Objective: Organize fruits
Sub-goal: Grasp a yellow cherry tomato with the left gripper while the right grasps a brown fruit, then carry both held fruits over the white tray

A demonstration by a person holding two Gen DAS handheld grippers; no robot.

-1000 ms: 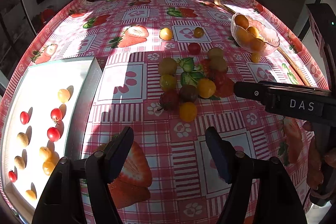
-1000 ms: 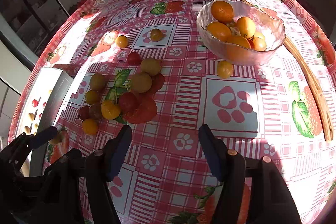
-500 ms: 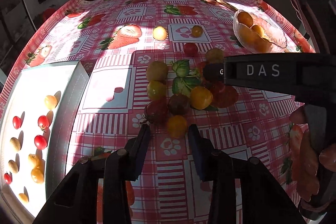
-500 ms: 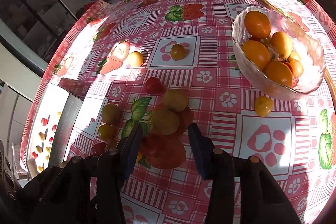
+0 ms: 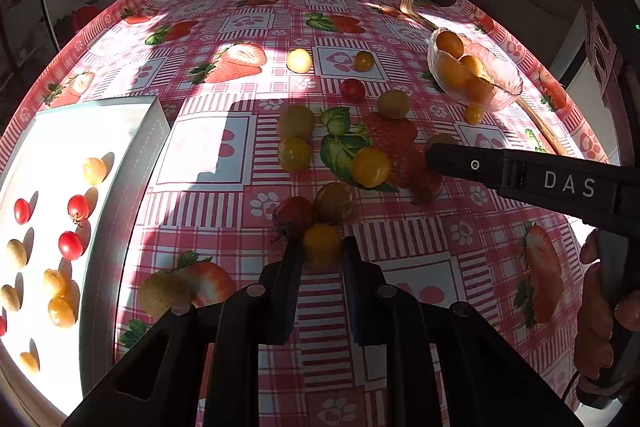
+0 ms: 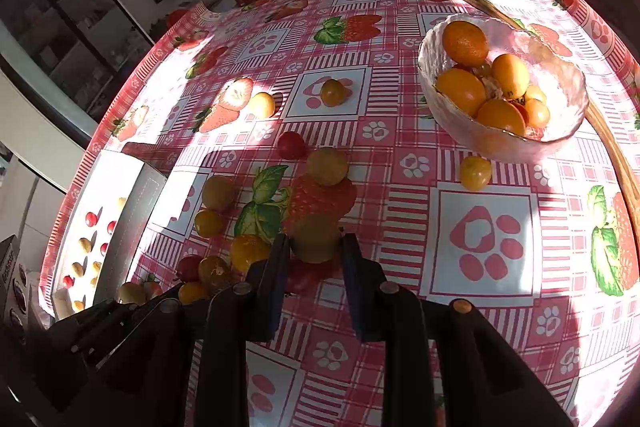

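Loose cherry tomatoes and small round fruits lie clustered mid-table on the strawberry-print cloth. My left gripper is shut on a yellow-orange cherry tomato at the near edge of that cluster, beside a red tomato and a dark one. My right gripper has its jaws closing on a tan-yellow round fruit, and the pads touch both its sides. In the left wrist view the right gripper's finger reaches in from the right. A white tray at the left holds several sorted small fruits.
A glass bowl of oranges and kumquats stands at the far right, with a yellow tomato just in front of it. A long wooden fork lies behind the bowl. A person's hand holds the right gripper.
Both grippers moved forward into the fruit cluster and went from wide open to closed. The left now pinches the yellow-orange tomato, the right the tan-yellow fruit.
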